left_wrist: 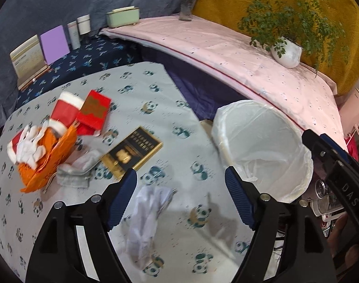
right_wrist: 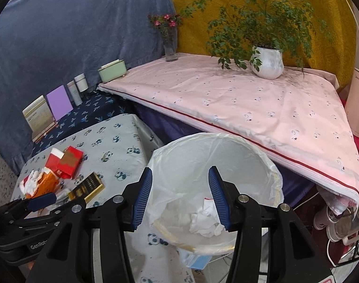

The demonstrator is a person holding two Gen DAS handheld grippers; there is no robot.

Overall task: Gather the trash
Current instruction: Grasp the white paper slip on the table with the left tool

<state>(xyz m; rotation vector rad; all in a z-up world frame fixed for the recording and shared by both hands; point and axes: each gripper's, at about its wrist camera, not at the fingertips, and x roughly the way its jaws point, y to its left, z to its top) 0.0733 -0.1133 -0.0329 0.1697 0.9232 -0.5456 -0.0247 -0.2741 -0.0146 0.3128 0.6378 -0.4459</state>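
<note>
The left gripper [left_wrist: 180, 202] hangs spread and empty over a crumpled white tissue [left_wrist: 147, 217] near the panda-print table's [left_wrist: 137, 82] front edge, presumably to grasp it, while the right gripper [right_wrist: 180, 197], also parted and empty, hovers above the white-lined round bin [right_wrist: 271, 165] beside the table's right edge, where a crumpled white wad [right_wrist: 204, 221] already lies.

Panda-print table [left_wrist: 137, 89], crumpled tissue [left_wrist: 147, 214], black book [left_wrist: 132, 152]
</note>
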